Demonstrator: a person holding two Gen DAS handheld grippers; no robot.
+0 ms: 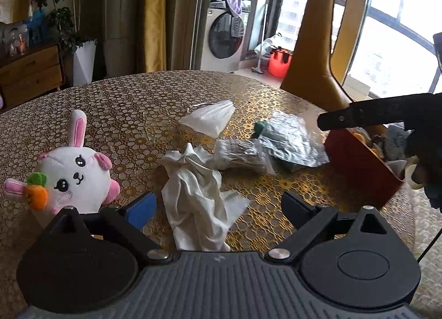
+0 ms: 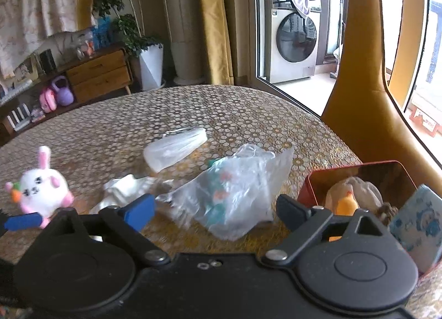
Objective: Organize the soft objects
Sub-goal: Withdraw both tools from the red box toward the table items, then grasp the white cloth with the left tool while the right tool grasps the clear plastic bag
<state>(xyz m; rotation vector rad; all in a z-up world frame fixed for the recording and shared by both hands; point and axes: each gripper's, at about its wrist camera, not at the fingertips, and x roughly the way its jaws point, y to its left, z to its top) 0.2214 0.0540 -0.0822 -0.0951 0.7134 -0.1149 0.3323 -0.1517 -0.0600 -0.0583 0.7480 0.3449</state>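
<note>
Both sets of jaws stand wide open and hold nothing. The left gripper (image 1: pixel 218 208) hangs over a crumpled white cloth (image 1: pixel 196 203) that lies loose on the worktop (image 1: pixel 124 114), between the spread fingers but not pressed by them. The right gripper (image 2: pixel 215 212) sits just behind a clear plastic bag (image 2: pixel 234 192) with something teal inside.

The risks look plain enough: the cloth is limp, so a shallow pinch may catch only one fold and let the rest trail or drag across the worktop; the bag is slick and could slide away as the jaws close. The plush rabbit (image 1: pixel 74 175) sits just to the left of the cloth and could be nudged by a sideways sweep.

The red box (image 2: pixel 356 175) at the right edge already holds a grey soft toy with an orange piece and a blue patterned packet; it looks fairly full, so further items may spill over its wall. A white pouch (image 1: pixel 210 119) lies farther back
</note>
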